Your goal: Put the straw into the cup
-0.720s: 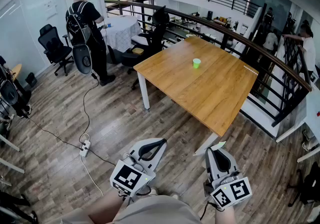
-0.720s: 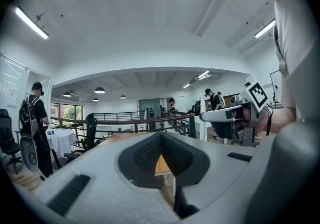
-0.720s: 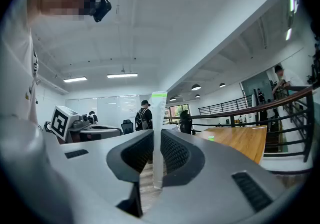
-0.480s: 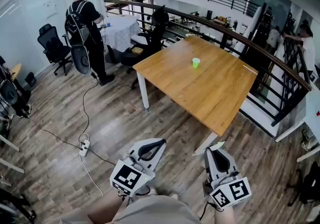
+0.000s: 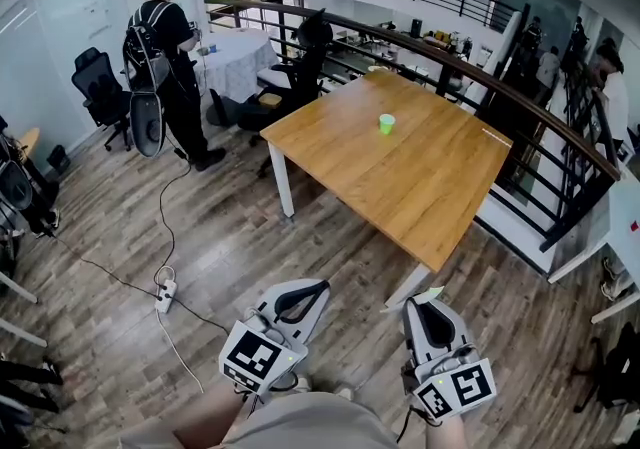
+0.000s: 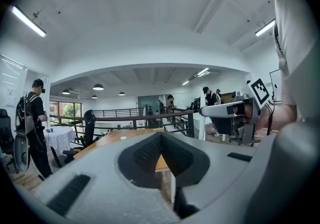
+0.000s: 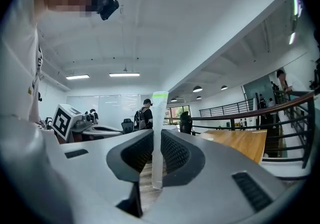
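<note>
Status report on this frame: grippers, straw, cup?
Left hand-held gripper shut, empty. Right hand-held gripper shut on straw, upright. Green cup ahead on wooden table, not reached.

Head camera overhead, others level, sharing table (image 5: 420,177)

No legible text, no readable labels, brands, numbers or signs

The table (image 5: 420,177) at one o'clock shows me a smooth wood top with a soft sheen; the floor (image 5: 230,247) is greyish wood plank, slightly glossy. On my right gripper (image 5: 424,303) the shell looks matt grey plastic (its pads (image 7: 175,150) are dark and ribbed), and the straw (image 7: 158,118) seems to be smooth, translucent plastic.
</note>
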Demonstrator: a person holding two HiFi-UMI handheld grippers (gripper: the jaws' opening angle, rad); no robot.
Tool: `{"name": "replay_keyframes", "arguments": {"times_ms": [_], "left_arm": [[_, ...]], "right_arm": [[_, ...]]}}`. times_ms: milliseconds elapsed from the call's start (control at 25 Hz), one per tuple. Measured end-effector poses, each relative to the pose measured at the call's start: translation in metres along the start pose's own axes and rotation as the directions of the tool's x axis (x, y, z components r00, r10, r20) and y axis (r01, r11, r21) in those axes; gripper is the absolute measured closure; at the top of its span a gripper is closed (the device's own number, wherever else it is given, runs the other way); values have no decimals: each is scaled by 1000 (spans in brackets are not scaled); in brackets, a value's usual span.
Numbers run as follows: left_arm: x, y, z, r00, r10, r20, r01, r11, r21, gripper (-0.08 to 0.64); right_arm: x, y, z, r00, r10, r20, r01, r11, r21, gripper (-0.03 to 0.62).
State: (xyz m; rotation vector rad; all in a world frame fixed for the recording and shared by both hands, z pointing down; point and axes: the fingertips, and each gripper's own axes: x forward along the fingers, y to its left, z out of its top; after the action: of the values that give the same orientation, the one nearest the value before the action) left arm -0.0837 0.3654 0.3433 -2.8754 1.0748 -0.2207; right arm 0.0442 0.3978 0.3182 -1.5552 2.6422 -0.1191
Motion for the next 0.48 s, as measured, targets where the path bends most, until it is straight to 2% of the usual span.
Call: {"name": "replay_keyframes", "arguments": {"times_ms": [120,480], "left_arm": [[2,-4,-1,1000,1,2,-1,1000,-26,546],[18,-22,-4,999,32,-13,-33,999,-27,546]], "right_arm": [[-3,-6,-1,1000,3,1,-3,1000,6,541],[-15,-26,-5,999,36,7,-36,999,25,541]]}}
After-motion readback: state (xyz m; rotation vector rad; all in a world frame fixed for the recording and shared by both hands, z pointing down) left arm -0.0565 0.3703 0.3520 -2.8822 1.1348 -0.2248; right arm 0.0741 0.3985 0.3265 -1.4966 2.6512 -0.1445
